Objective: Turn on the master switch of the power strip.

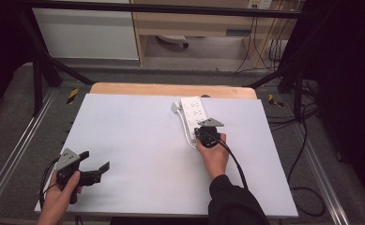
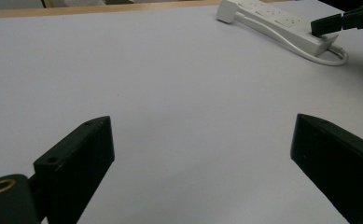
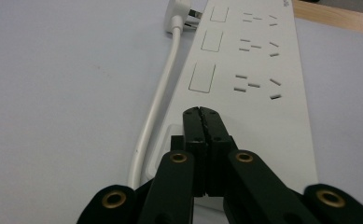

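High view: white power strip (image 1: 193, 114) lies toward the far right of the white table sheet (image 1: 138, 140), long axis running away from the person, w/ its white cable (image 1: 186, 131) looping along its left side and the plug (image 1: 176, 107) sitting by the far left corner. Right gripper (image 1: 205, 133) is right at the strip's near end, held in the person's right hand (image 1: 214, 154), dark sleeve behind it, black cable trailing back over the wrist. Left gripper (image 1: 92, 167) is way over at the near left corner of the sheet, well apart from the strip, left hand (image 1: 60, 194) wrapped around it, jaws spread wide w/ nothing between them.

Left gripper view: both black jaws stand far apart at the bottom corners, just bare sheet between them. Power strip (image 2: 282, 23) is off at the top right, and the right gripper (image 2: 331, 23) pokes in from the right edge, tip on the strip's near end.

Right gripper view: right gripper (image 3: 202, 116) has its jaws pressed together flat, no gap, nothing pinched. Tip sits over the near end of the power strip (image 3: 258, 107), just short of the nearest square button (image 3: 202, 77); can't tell if it's actually touching. Cable (image 3: 158, 102) runs up the left side to the plug (image 3: 177, 11).
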`<state>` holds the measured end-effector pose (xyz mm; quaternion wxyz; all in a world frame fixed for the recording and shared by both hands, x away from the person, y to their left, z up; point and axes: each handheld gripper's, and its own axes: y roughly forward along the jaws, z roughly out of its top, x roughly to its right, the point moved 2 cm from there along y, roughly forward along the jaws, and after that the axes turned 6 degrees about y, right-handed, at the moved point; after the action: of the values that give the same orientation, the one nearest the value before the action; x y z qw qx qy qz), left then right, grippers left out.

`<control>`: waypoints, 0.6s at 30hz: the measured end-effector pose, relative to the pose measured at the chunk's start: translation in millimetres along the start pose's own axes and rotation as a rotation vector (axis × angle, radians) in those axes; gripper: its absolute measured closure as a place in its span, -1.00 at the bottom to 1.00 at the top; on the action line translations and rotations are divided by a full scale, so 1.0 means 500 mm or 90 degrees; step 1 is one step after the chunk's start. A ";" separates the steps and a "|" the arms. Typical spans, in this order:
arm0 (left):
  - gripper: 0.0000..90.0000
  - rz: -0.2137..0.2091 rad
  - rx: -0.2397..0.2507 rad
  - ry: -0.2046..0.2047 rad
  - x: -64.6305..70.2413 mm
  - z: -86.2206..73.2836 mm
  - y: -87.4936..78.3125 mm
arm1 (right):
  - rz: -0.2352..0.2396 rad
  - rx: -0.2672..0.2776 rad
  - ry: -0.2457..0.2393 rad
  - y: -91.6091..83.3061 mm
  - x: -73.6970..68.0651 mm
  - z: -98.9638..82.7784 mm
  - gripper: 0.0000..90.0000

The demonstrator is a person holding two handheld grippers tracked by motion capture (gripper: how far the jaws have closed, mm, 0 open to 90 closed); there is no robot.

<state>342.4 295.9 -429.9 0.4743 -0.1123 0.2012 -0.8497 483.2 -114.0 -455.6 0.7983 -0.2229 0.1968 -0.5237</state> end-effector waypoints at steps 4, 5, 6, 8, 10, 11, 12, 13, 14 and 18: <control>-0.86 0.001 0.002 -0.002 -0.001 0.000 -0.001 | 0.008 -0.005 0.016 -0.001 0.004 0.002 1.00; -0.86 0.000 0.003 -0.002 -0.001 0.000 -0.001 | 0.011 -0.006 0.020 -0.001 0.004 0.003 1.00; -0.86 0.000 0.003 -0.003 -0.001 0.000 -0.001 | 0.012 -0.004 0.019 -0.002 0.006 0.004 1.00; -0.86 0.000 0.003 -0.001 -0.001 0.000 0.000 | 0.012 -0.003 0.017 -0.003 0.007 0.006 1.00; -0.86 0.000 0.003 -0.001 -0.001 0.001 -0.001 | 0.012 -0.005 0.020 -0.004 0.008 0.006 1.00; -0.87 0.000 0.003 -0.001 -0.001 0.000 -0.001 | 0.012 -0.004 0.020 -0.004 0.008 0.006 1.00; -0.87 0.000 0.003 -0.001 -0.001 0.000 -0.001 | 0.011 -0.004 0.020 -0.004 0.009 0.007 1.00; -0.86 0.001 0.003 -0.001 -0.001 0.000 -0.001 | 0.010 -0.004 0.019 -0.004 0.009 0.007 1.00; -0.87 0.001 0.003 -0.001 -0.001 0.000 -0.001 | 0.010 -0.006 0.019 -0.005 0.010 0.007 1.00; -0.86 0.001 0.004 -0.002 -0.001 0.000 -0.001 | 0.010 -0.005 0.025 -0.005 0.011 0.007 1.00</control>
<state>342.3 296.5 -429.5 0.4754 -0.1119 0.1981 -0.8499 485.6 -119.5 -451.7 0.7976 -0.2138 0.2164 -0.5209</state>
